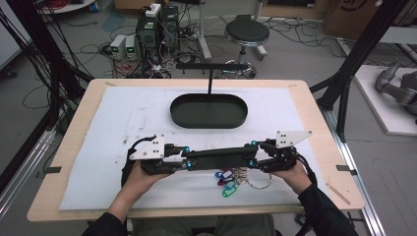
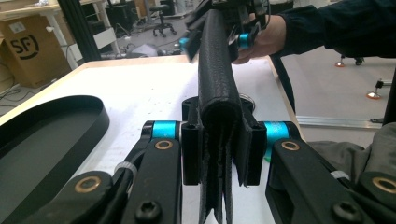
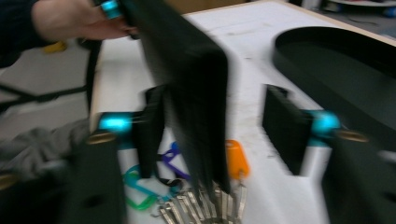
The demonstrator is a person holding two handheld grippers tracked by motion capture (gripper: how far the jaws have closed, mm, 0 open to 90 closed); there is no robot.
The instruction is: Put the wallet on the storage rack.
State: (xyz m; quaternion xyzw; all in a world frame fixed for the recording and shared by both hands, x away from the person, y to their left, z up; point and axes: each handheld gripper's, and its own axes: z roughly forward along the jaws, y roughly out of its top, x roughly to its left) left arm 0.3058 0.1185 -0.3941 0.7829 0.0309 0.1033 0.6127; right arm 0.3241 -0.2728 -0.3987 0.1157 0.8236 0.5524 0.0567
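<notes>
In the lower middle of the high view, the left gripper sits at the left, held in the person's left hand, and its jaws are clamped on the left end of a long black leather key case that stretches level across the frame above the white mat. In the left gripper view the case runs away up the centre of the frame, its folded edge pinched tight between the two jaw pads at lower centre. Below the case in the high view, a bunch of keys with coloured plastic tags and a metal ring hangs down to the mat. At the right end, the right gripper, held in the right hand, meets the case; in the blurred right gripper view its jaws stand apart, the case lying against the left jaw with a clear gap to the right one, and the keys and tags dangle at the bottom. An oval black tray rests on the mat in the upper centre, well apart from the grippers.
</notes>
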